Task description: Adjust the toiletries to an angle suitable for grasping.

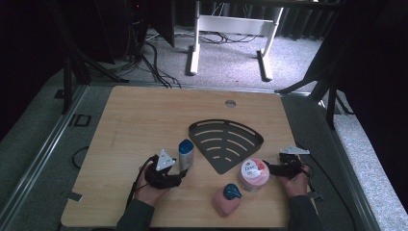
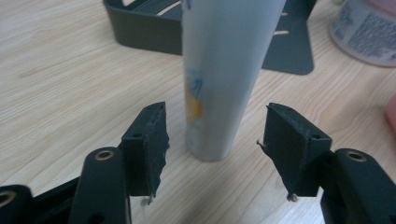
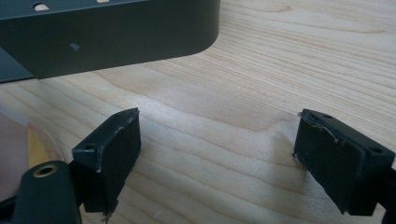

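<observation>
Your left gripper (image 1: pixel 179 179) sits at the near left of the table (image 1: pixel 134 120), jaws spread, with the tube (image 1: pixel 185 155) standing upright just past their tips. In the left gripper view the tube (image 2: pixel 224 74) is pale grey-white with a blue and orange print low on its side, and neither pad touches it; its top is cut off by the frame. From above you see its blue cap end. Your right gripper (image 1: pixel 267 168) is spread too, with bare wood between its pads, just beside the jar (image 1: pixel 253 174). The dark rack (image 1: pixel 226 142) lies behind both. The jar's label is too blurred to read fully, and the pink bottle (image 1: pixel 226 199) near you shows little detail.
</observation>
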Motion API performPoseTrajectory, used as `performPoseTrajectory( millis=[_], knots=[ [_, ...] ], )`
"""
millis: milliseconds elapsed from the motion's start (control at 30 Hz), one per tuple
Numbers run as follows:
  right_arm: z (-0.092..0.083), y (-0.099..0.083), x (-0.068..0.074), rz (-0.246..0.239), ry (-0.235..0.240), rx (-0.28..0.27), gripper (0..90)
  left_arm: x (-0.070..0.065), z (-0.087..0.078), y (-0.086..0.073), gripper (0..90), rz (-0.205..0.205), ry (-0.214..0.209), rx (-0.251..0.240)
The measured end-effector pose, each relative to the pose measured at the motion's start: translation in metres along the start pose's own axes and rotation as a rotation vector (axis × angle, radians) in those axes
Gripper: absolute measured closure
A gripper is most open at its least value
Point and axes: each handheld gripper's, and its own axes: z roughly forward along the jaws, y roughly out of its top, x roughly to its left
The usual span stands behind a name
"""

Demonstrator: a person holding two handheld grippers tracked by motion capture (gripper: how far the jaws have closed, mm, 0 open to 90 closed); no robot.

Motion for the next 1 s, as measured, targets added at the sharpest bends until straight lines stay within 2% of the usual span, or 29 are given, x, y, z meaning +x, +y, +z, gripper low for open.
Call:
performPoseTrajectory(
  millis=[167, 300, 367, 567, 767, 867, 1000],
  knots=[
    [0.0, 0.0, 0.0, -0.001, 0.001, 0.0, 14.4, 0.005, 0.011, 0.005, 38.3, -0.012, 0.005, -0.017],
    [0.0, 0.0, 0.0, -0.001, 0.001, 0.0, 14.4, 0.004, 0.015, 0.006, 43.8, 0.002, -0.003, -0.011],
    [0.0, 0.0, 0.0, -0.002, 0.001, -0.001, 14.4, 0.002, 0.016, 0.007, 48.2, 0.022, 0.003, -0.007],
    [0.0, 0.0, 0.0, -0.001, 0.001, 0.0, 14.4, 0.004, 0.018, 0.008, 53.1, 0.019, 0.02, -0.001],
    [0.0, 0.0, 0.0, -0.001, 0.001, 0.0, 14.4, 0.009, 0.021, 0.01, 53.7, 0.02, 0.056, 0.017],
    [0.0, 0.0, 0.0, -0.001, 0.001, 0.0, 14.4, 0.013, 0.024, 0.013, 53.7, 0.012, 0.062, 0.025],
    [0.0, 0.0, 0.0, -0.001, 0.001, 0.0, 14.4, 0.017, 0.028, 0.016, 53.7, 0.021, 0.074, 0.036]
  ],
)
